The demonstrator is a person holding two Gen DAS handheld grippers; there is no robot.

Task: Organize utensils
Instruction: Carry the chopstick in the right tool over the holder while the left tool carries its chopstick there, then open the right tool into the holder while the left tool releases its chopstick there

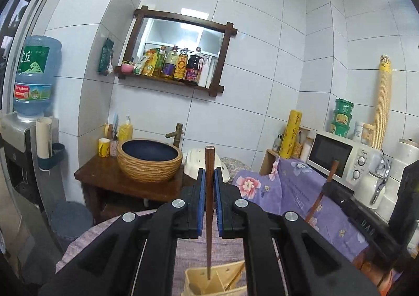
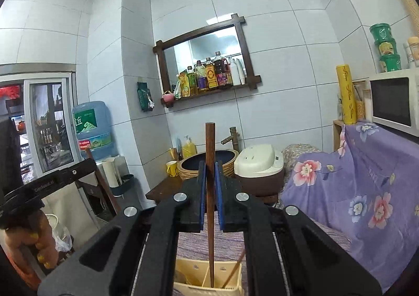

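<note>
My left gripper (image 1: 209, 173) is shut on a dark wooden chopstick (image 1: 209, 158) that stands upright, its thin end down over the cream utensil holder (image 1: 192, 279). A thinner stick (image 1: 235, 276) leans in the holder's right compartment. In the same view the other gripper (image 1: 330, 187) shows at the right with its own chopstick (image 1: 333, 169). My right gripper (image 2: 209, 165) is shut on a second upright wooden chopstick (image 2: 210, 139), whose tip reaches down into the holder (image 2: 188, 273). A hand (image 2: 34, 238) holds the left gripper's handle (image 2: 60, 178) at the left.
Ahead stand a woven basin (image 1: 149, 160) on a wooden stand, a white rice cooker (image 2: 258, 162), a microwave (image 1: 337, 154) and a purple floral cloth (image 2: 353, 178). A water dispenser (image 1: 34, 76) is on the left. A purple mat (image 2: 230, 246) lies under the holder.
</note>
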